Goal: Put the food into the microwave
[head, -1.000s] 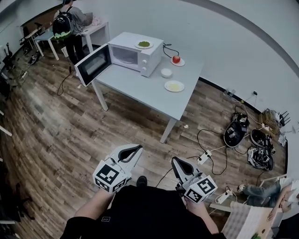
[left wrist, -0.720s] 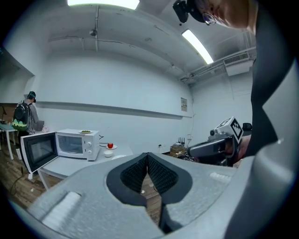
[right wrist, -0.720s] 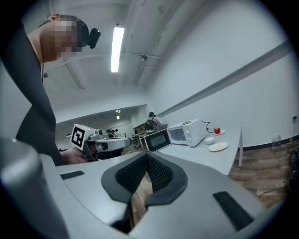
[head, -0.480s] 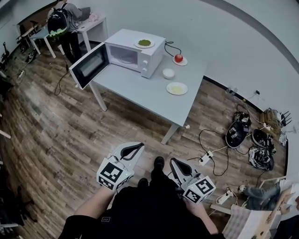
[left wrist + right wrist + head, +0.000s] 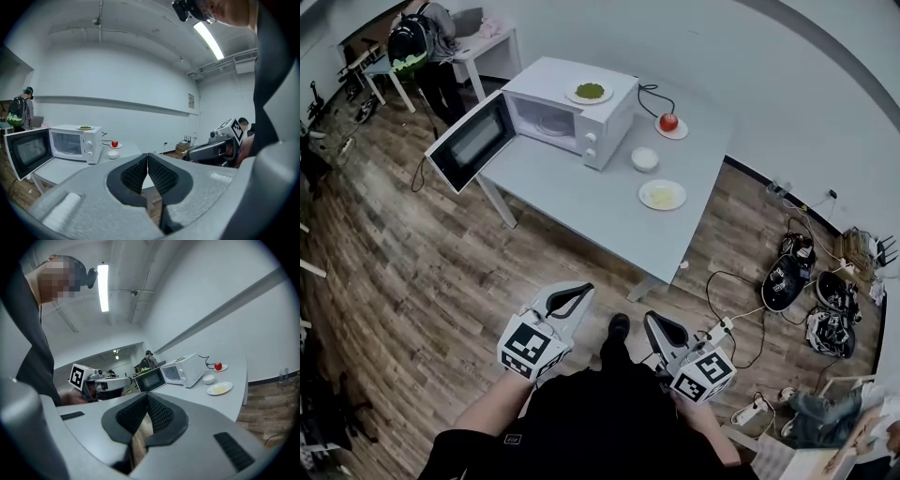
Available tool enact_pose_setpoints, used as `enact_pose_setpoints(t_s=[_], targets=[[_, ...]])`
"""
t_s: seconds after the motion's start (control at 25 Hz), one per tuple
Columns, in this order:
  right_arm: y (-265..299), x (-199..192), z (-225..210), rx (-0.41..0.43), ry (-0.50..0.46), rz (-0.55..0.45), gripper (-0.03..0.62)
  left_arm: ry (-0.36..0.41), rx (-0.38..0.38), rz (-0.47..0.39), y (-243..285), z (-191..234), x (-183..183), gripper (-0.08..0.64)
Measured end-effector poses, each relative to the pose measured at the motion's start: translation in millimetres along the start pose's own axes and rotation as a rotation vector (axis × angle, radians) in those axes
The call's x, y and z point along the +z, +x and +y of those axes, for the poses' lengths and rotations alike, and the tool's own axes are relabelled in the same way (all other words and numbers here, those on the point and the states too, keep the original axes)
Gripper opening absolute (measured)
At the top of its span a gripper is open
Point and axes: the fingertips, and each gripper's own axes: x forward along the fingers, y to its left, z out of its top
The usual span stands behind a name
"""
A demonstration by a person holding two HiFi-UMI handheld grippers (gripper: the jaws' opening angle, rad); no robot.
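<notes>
Food (image 5: 662,194), pale yellow on a white plate, lies on the grey table (image 5: 581,192), outside the microwave (image 5: 577,111) and well apart from both claws.

Nearest: left gripper (image 5: 571,299) held low in front of the person, jaws closed tip to tip, nothing between them. Right gripper (image 5: 662,329) beside it, jaws also closed at the tips, empty. Both point toward the table. A dark shoe (image 5: 619,326) shows between them on the wood floor (image 5: 441,272). A white power strip (image 5: 719,330) and cables lie on the floor to the right.

Next, the table. The yellow-food plate is near its right edge. Just behind it stands a small white bowl (image 5: 645,158), contents can't tell. Further back is a red round fruit (image 5: 668,122) on a small plate near the wall, with a black cord beside it.

The microwave is at the table's far left, its door (image 5: 469,142) swung wide open, cavity showing only the turntable. A plate of green food (image 5: 590,91) rests on top of the microwave.

Farthest: a person with a backpack (image 5: 417,42) stands at a white desk (image 5: 492,47) in the back left corner.
</notes>
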Motion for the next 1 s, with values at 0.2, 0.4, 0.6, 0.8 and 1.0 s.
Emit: enact_pose_setpoints(t_s=[0.2,0.4,0.6,0.8,1.0], targets=[[32.9,28.8,-57.6,0.031,0.000,0.020,0.014,-0.005,0.025,0.012,55.6,35.8,15.2,0.009],[56.9,55.2,-110.5,0.054,-0.003,0.032,0.014,-0.013,0.050,0.035,106.9,67.3,26.0,0.009],[75.3,67.7,-155.3,0.024,0.006,0.052,0.014,-0.004,0.056,0.062,142.5,92.6,28.3,0.009],[102.0,72.8,-171.2,0.019,0.021,0.075,0.014,0.022,0.026,0.091,169.5,114.9,25.1,0.009],[134.9,83.0,-180.0,-0.011,0.038,0.074,0.014,0.039,-0.044,0.094,190.3,140.8,23.4,0.009]])
